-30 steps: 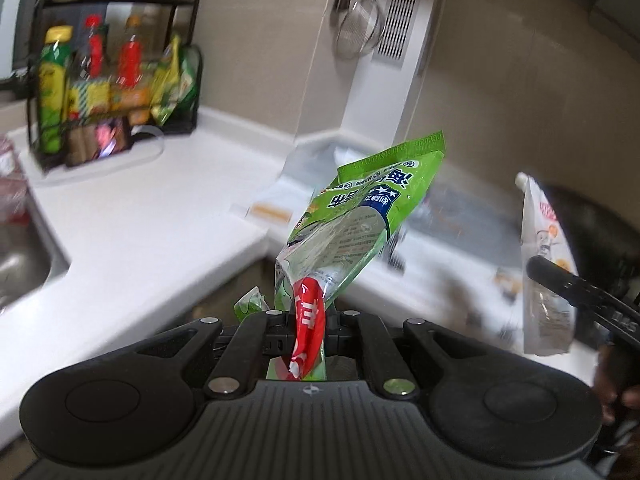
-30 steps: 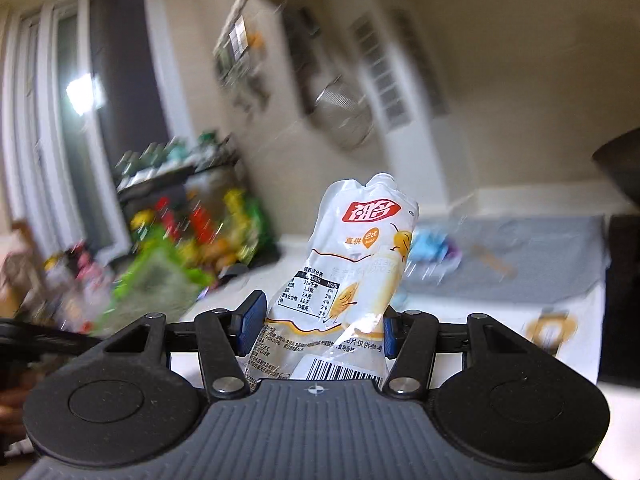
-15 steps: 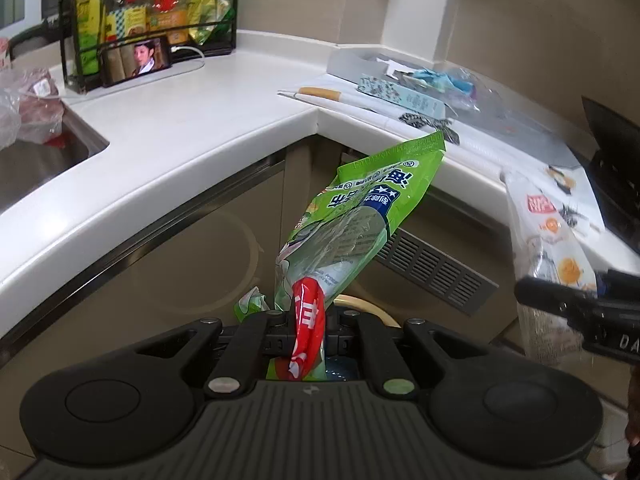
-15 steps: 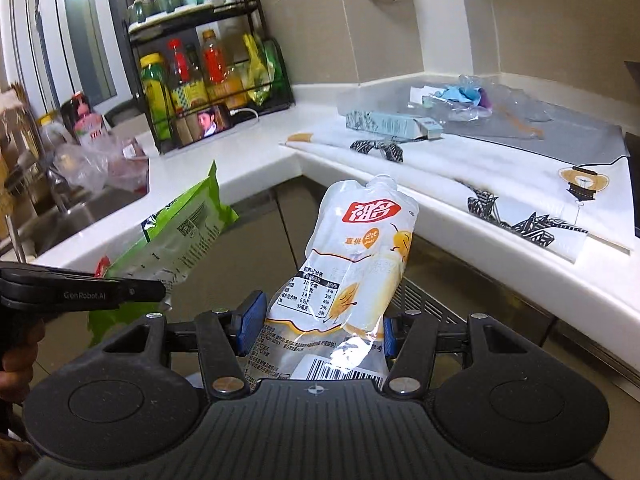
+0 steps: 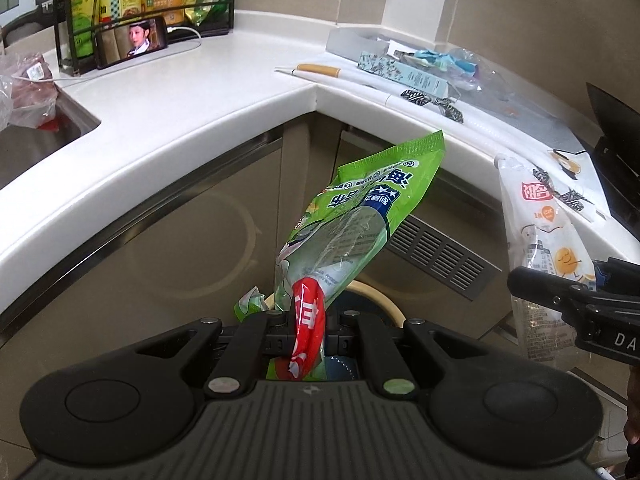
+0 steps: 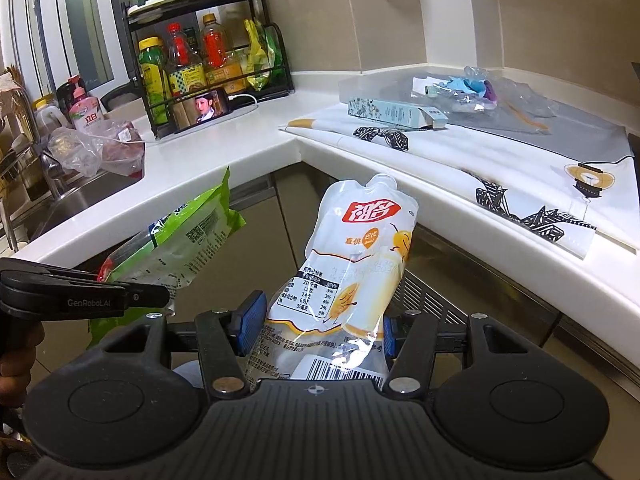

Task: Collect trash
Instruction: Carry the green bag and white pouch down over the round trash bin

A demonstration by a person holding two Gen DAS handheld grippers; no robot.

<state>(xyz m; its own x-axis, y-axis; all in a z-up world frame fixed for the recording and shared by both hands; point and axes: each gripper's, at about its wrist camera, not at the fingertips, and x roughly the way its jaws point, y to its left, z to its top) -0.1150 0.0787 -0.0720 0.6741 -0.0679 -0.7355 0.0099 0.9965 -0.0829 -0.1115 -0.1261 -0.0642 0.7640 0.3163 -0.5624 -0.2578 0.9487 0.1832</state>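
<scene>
My left gripper (image 5: 308, 326) has its jaws clamped on a green snack bag (image 5: 360, 216), held below the bench (image 5: 168, 120) edge. My right gripper (image 6: 320, 324) pinches a white pouch (image 6: 356, 264), just right of it.

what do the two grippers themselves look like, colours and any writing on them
Both are matte black plastic with a ribbed top plate, round side discs and silver pivot screws. The right gripper has blue finger pads. The left gripper reads "GenRobot.AI" in white on its side; no cables or sleeves show.
</scene>
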